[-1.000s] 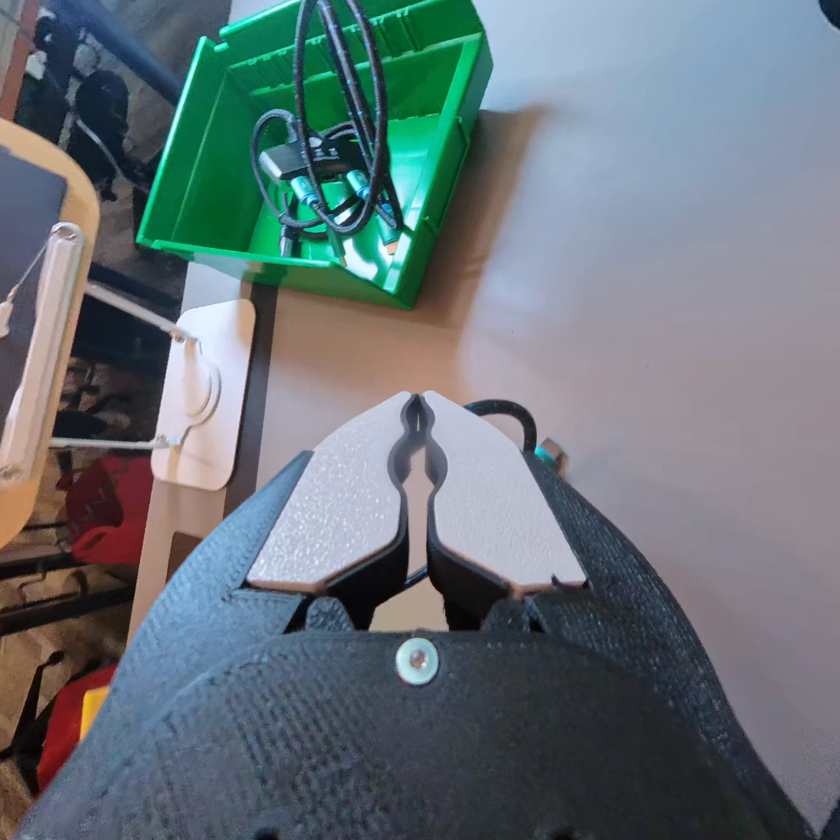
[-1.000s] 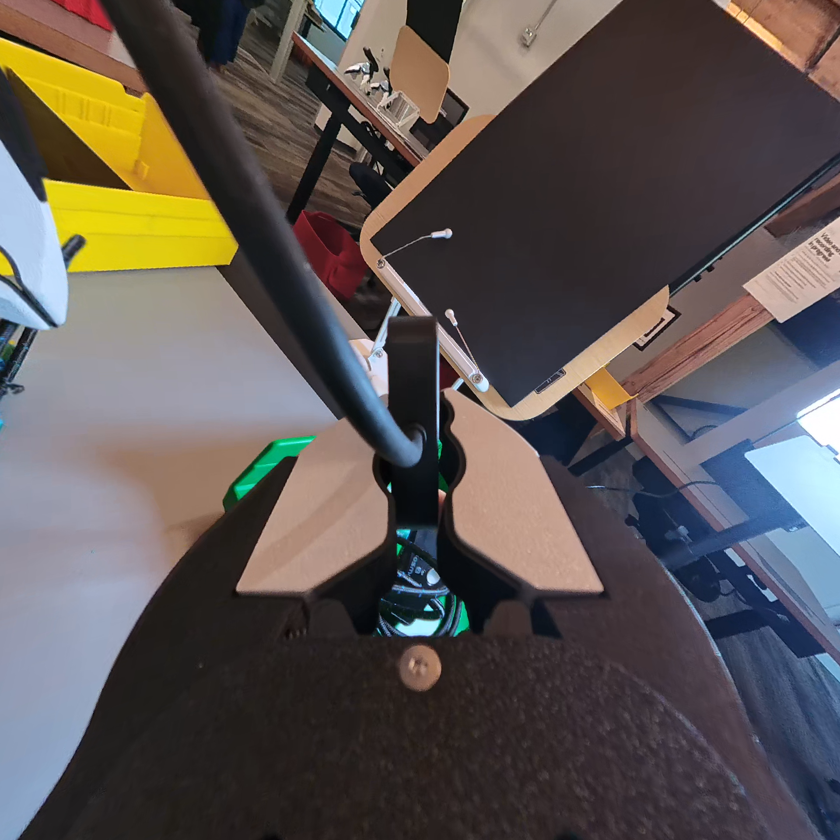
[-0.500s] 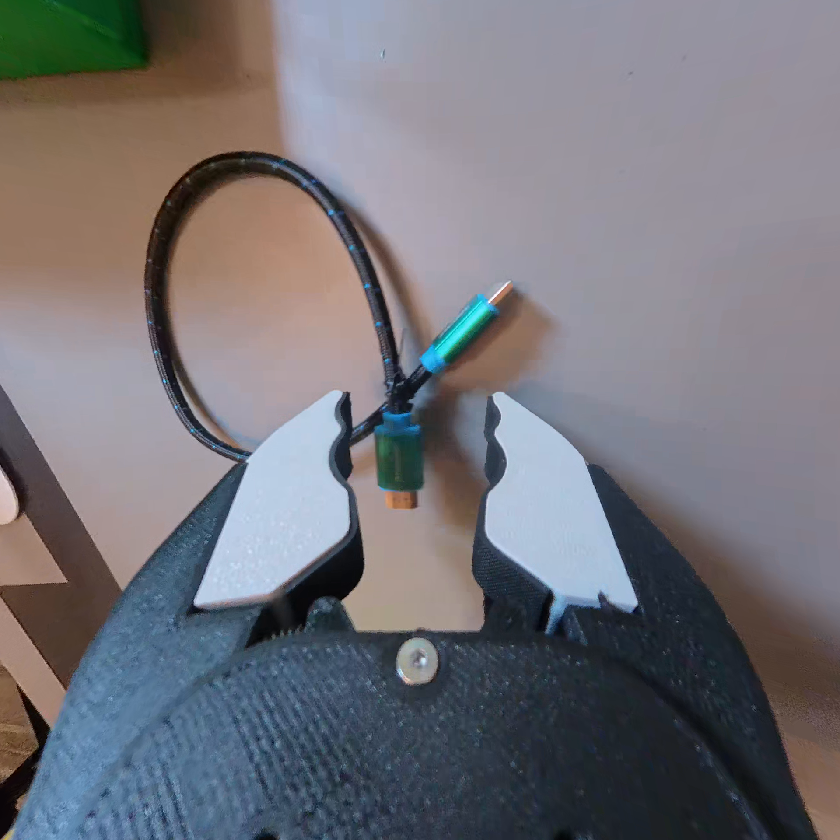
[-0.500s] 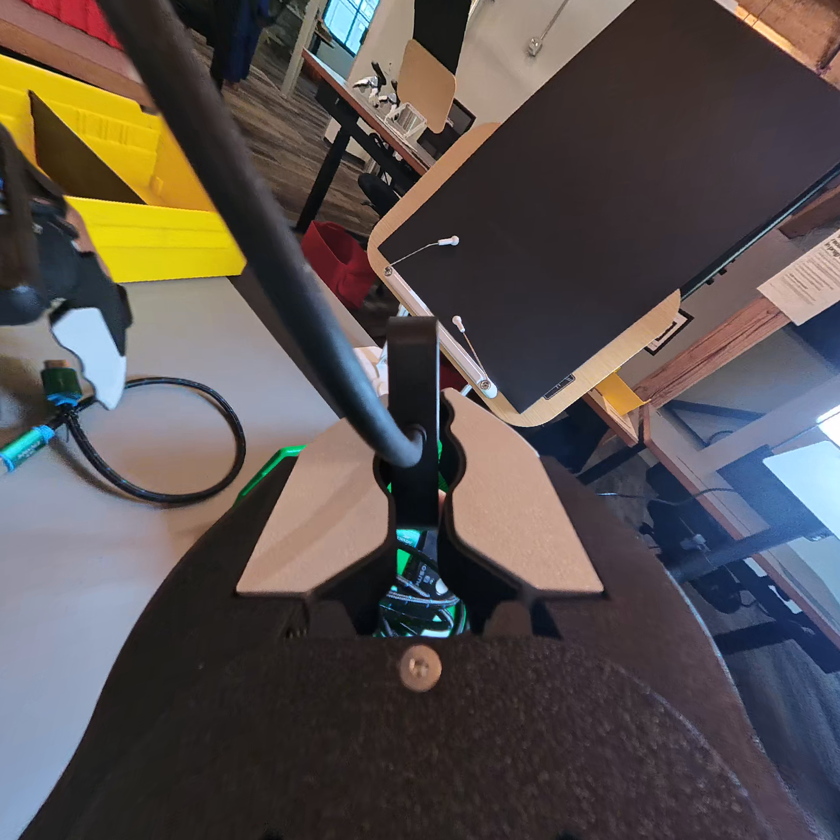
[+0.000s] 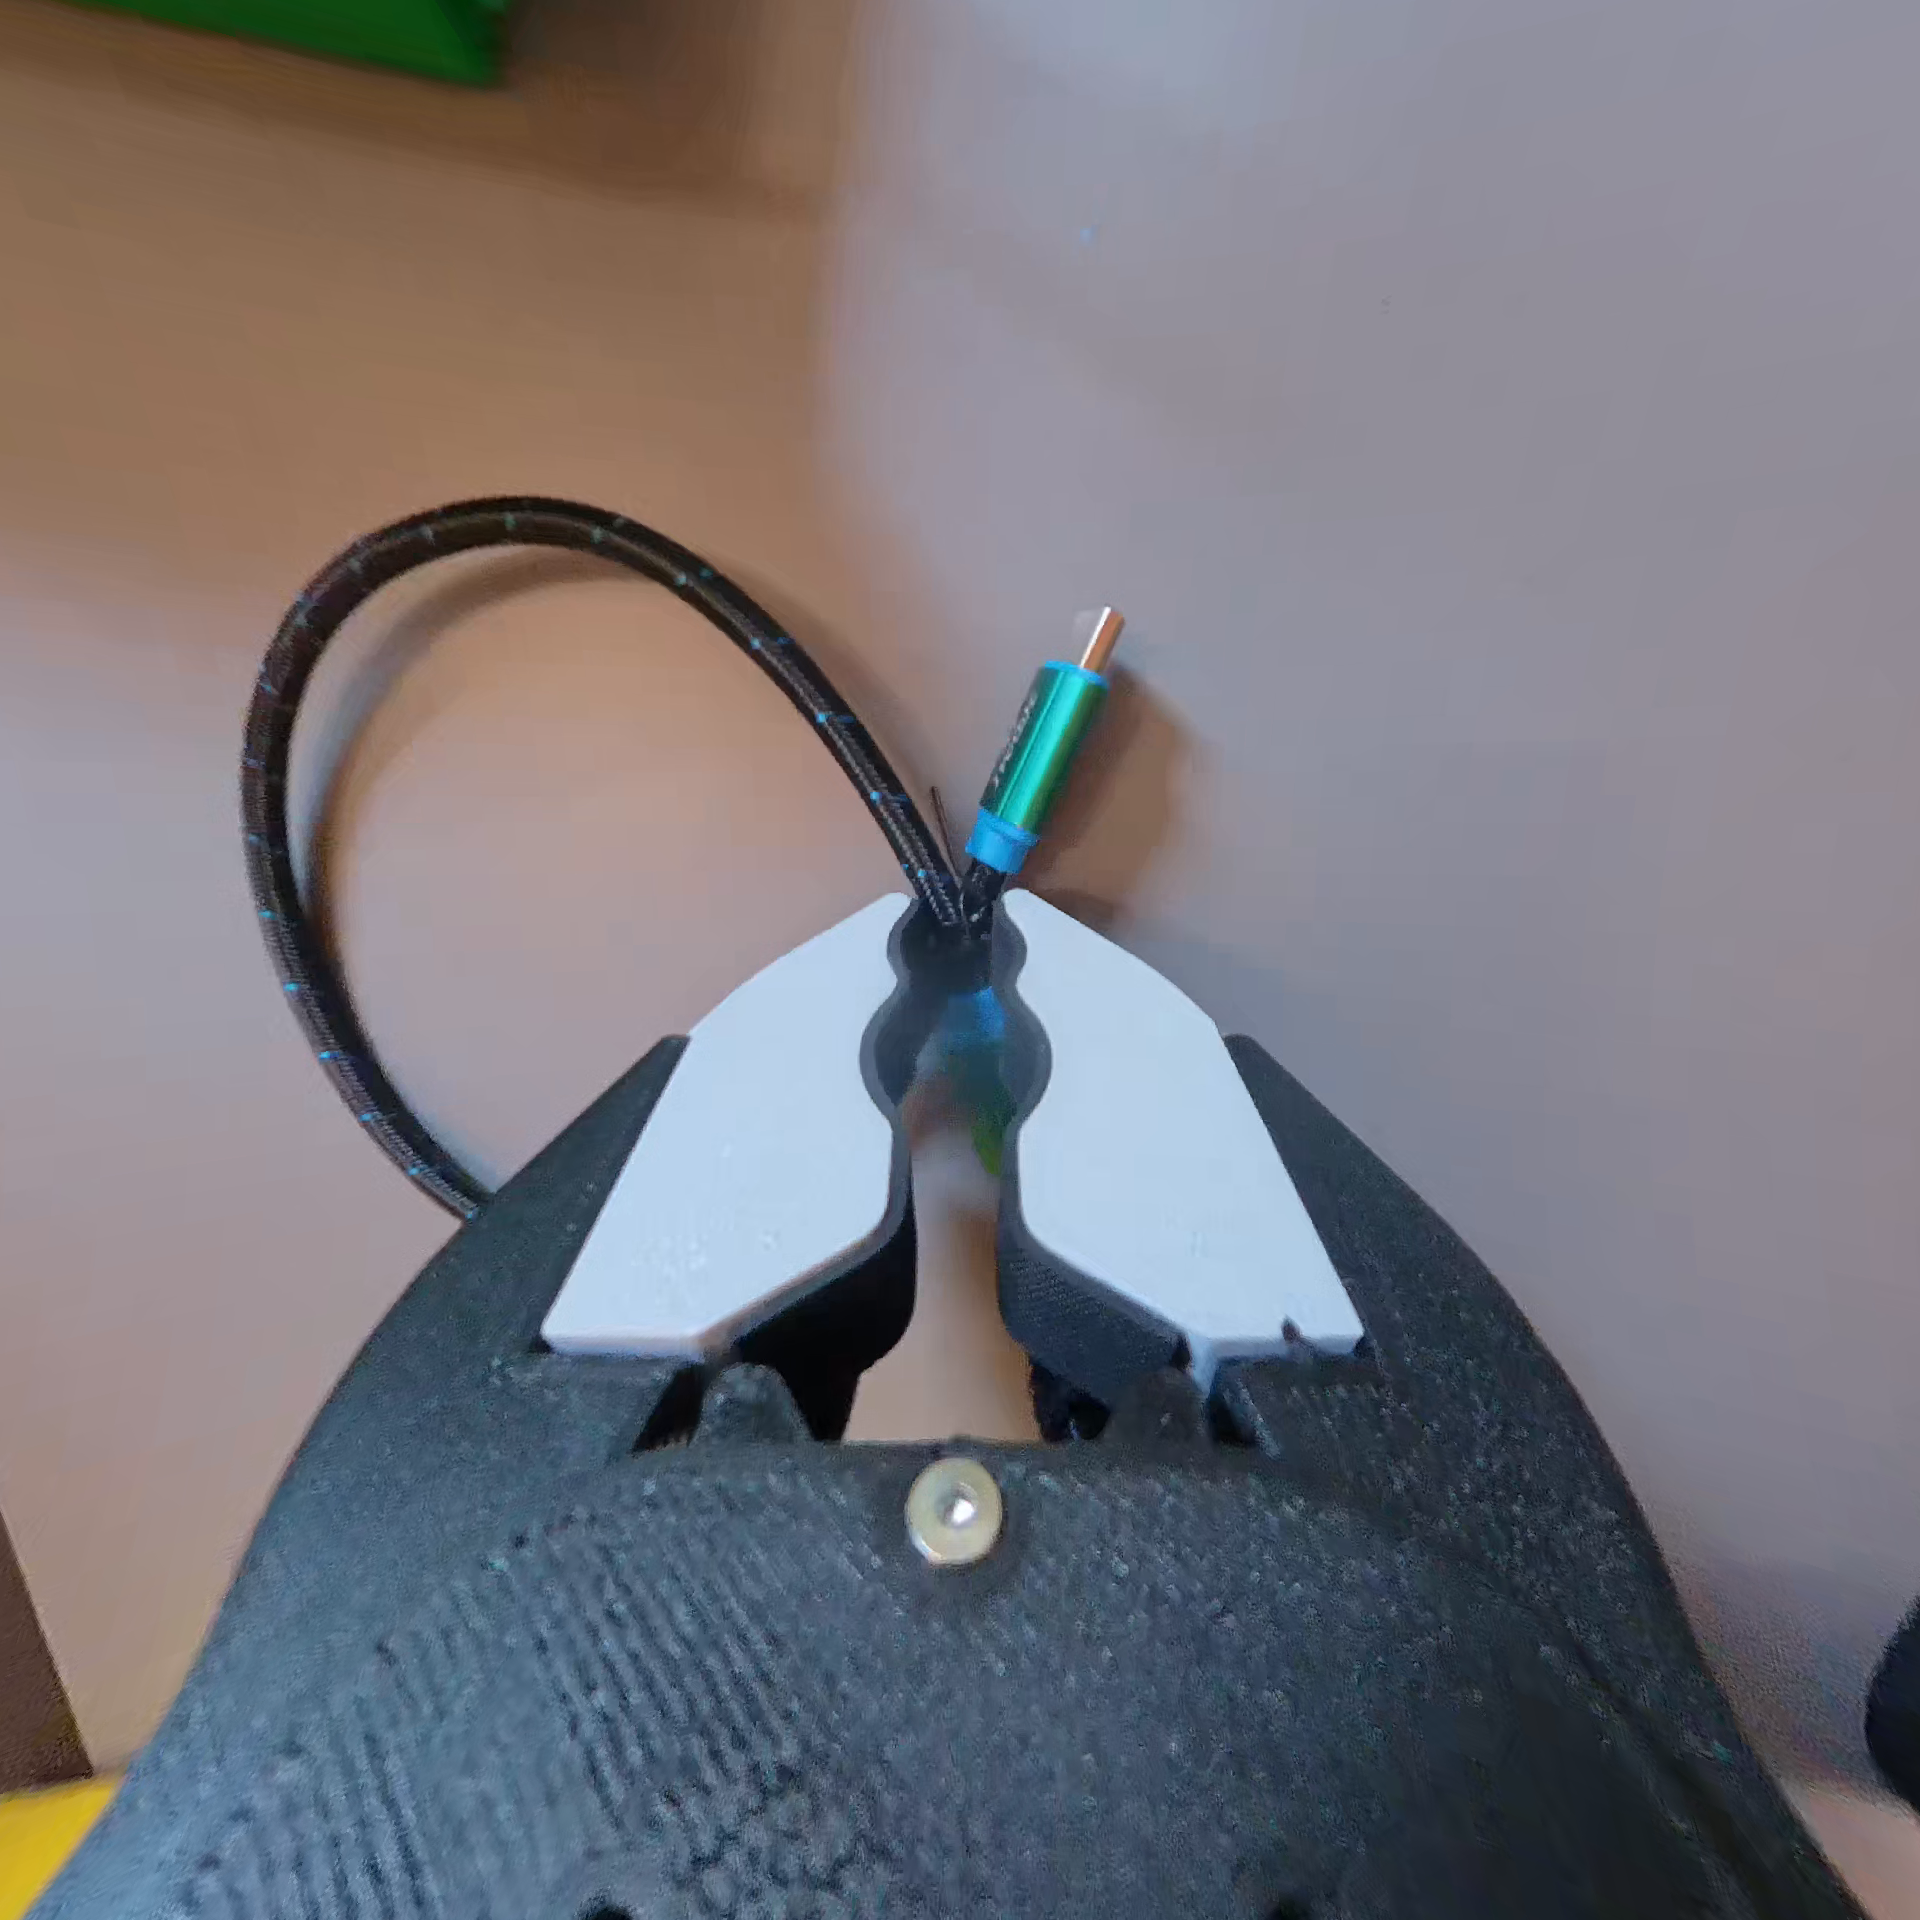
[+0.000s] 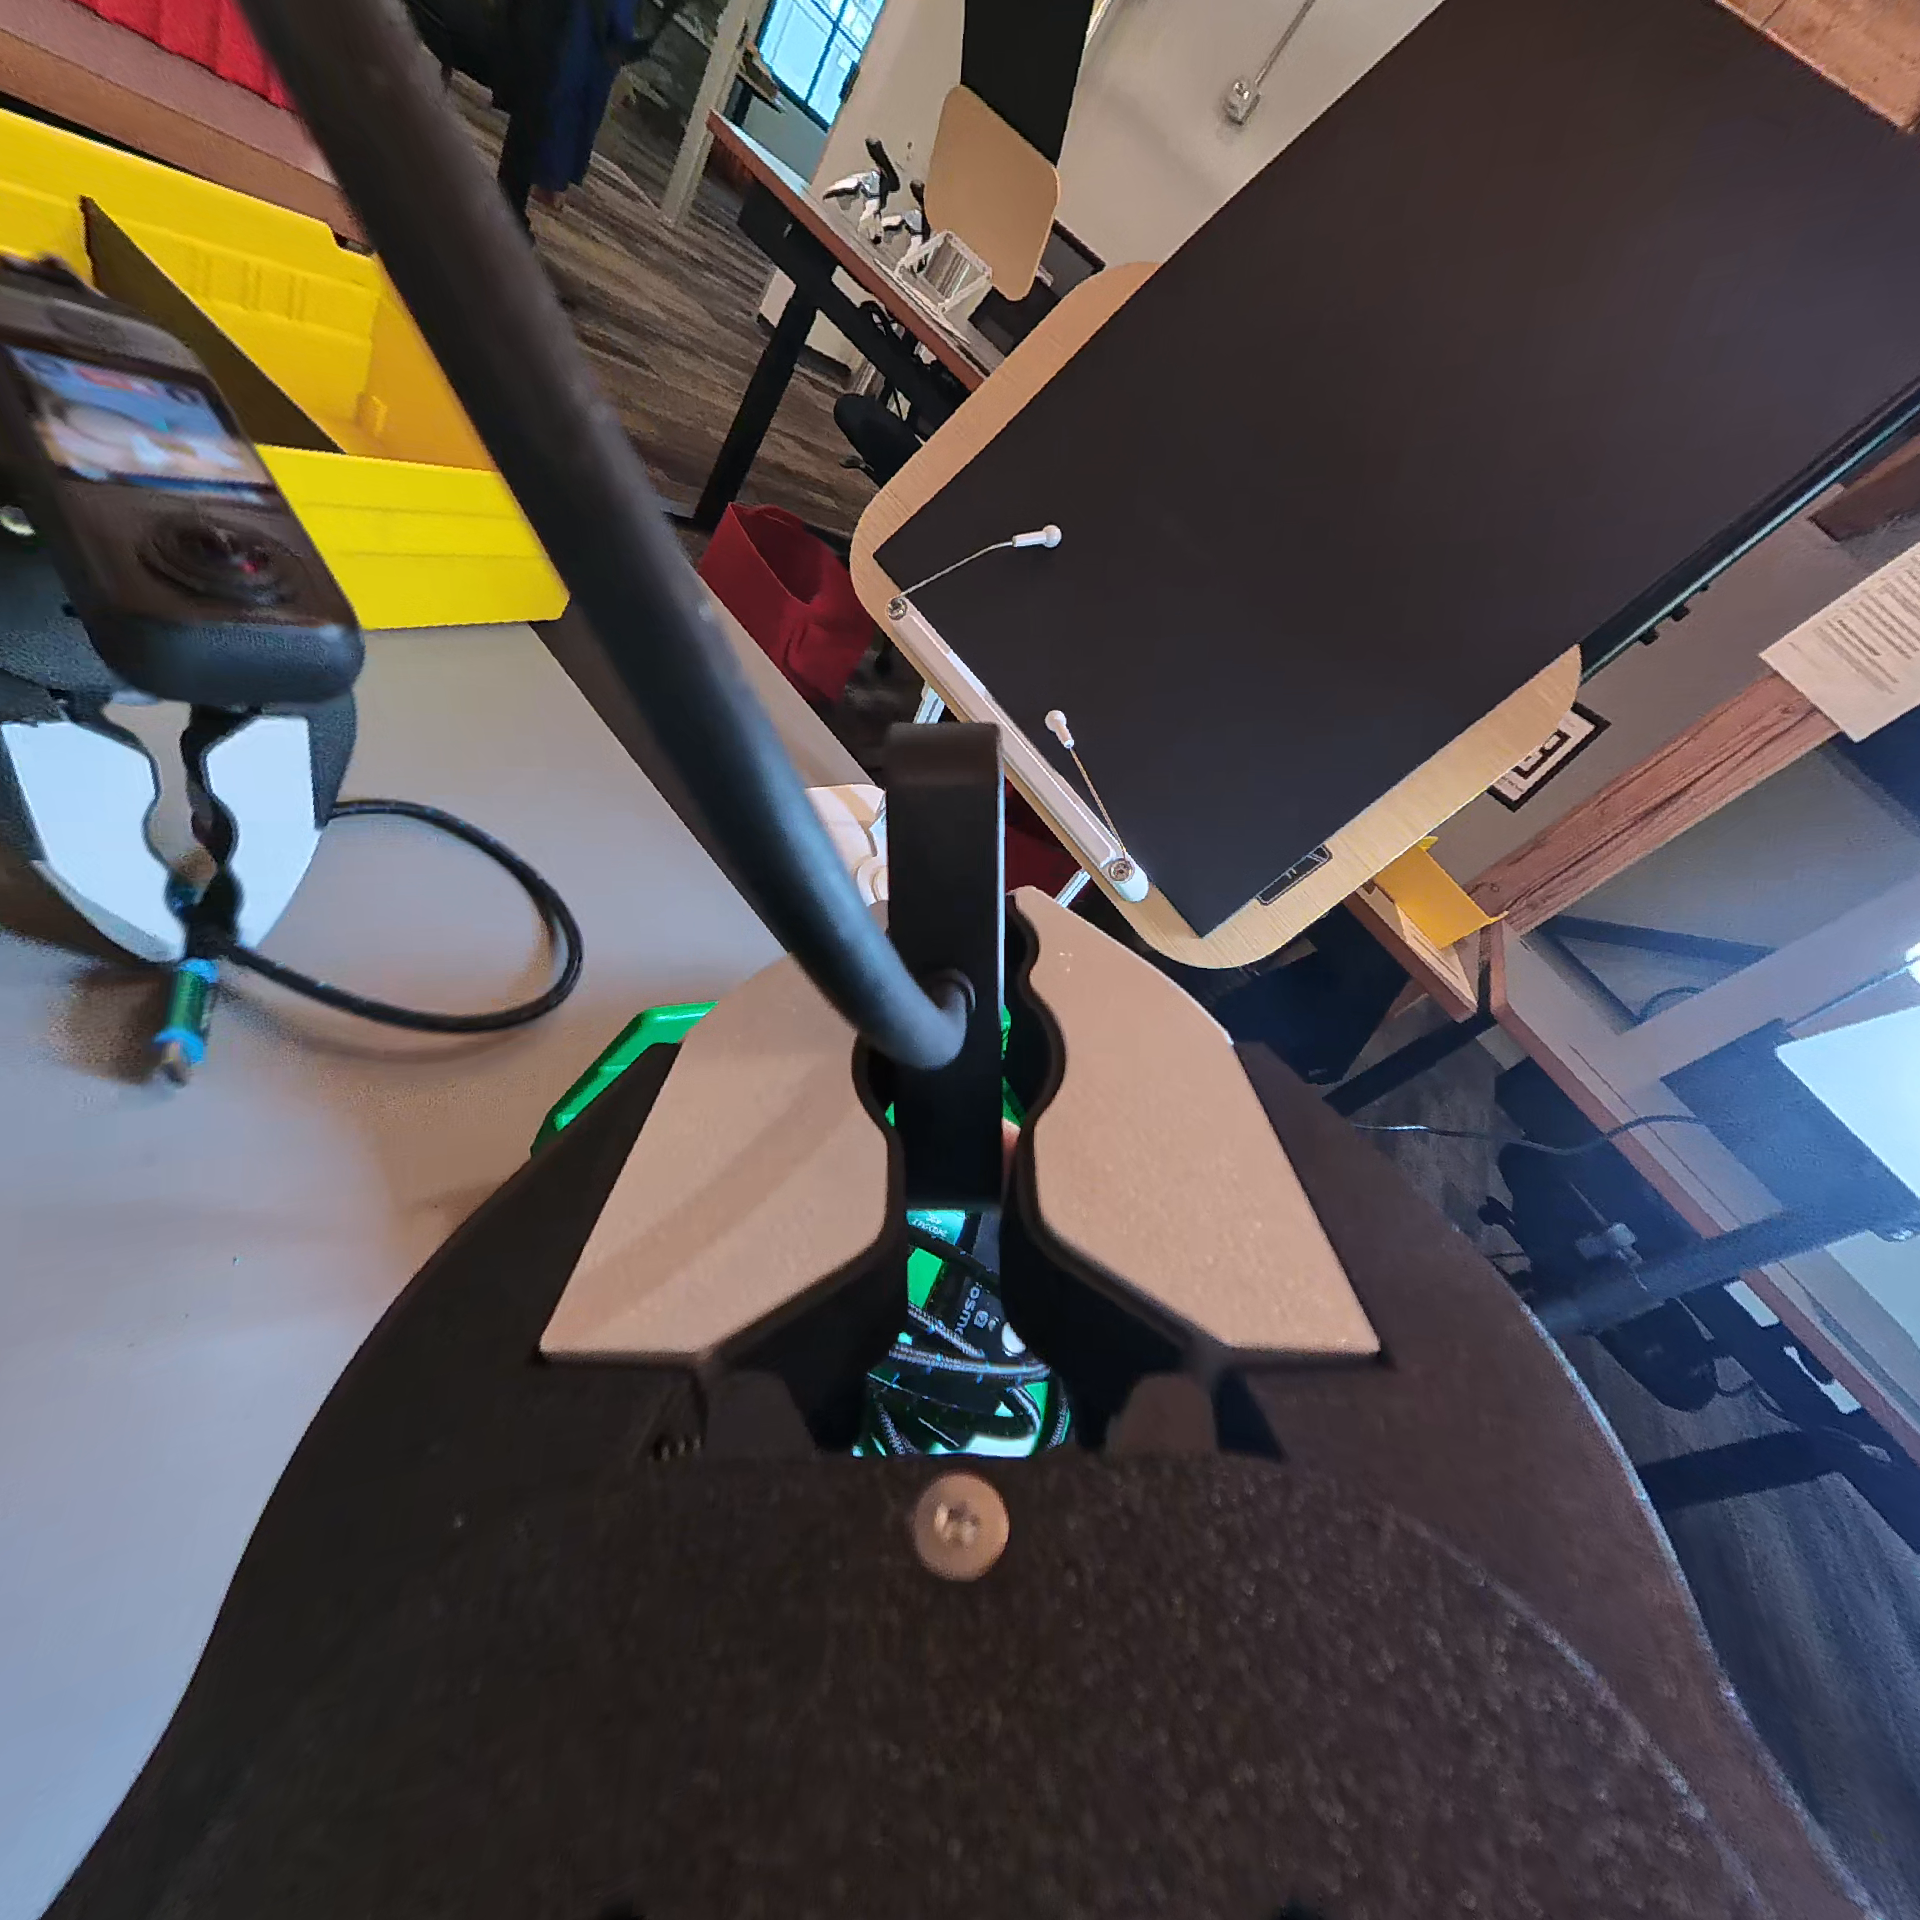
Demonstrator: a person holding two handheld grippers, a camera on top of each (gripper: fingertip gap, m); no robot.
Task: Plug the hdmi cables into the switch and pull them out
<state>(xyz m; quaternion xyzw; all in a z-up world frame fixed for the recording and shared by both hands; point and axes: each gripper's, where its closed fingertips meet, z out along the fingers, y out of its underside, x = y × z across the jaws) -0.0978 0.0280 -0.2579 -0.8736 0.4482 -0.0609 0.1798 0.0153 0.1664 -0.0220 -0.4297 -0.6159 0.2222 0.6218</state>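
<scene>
Left gripper [image 5: 961,925] is clenched on the braided HDMI cable [image 5: 312,831] where it crosses itself, w/ one green plug [image 5: 1039,753] sticking out past the tips and the other plug pinched between the pads. Cable loops on the grey table [image 5: 1455,520], near the green bin [image 5: 312,42]. Right gripper [image 6: 951,997] grasps the black switch [image 6: 945,883], held upright above that bin, its thick black lead [image 6: 582,488] rising up-left. A yellow bin [image 6: 395,520] sits well beyond the green bin.
</scene>
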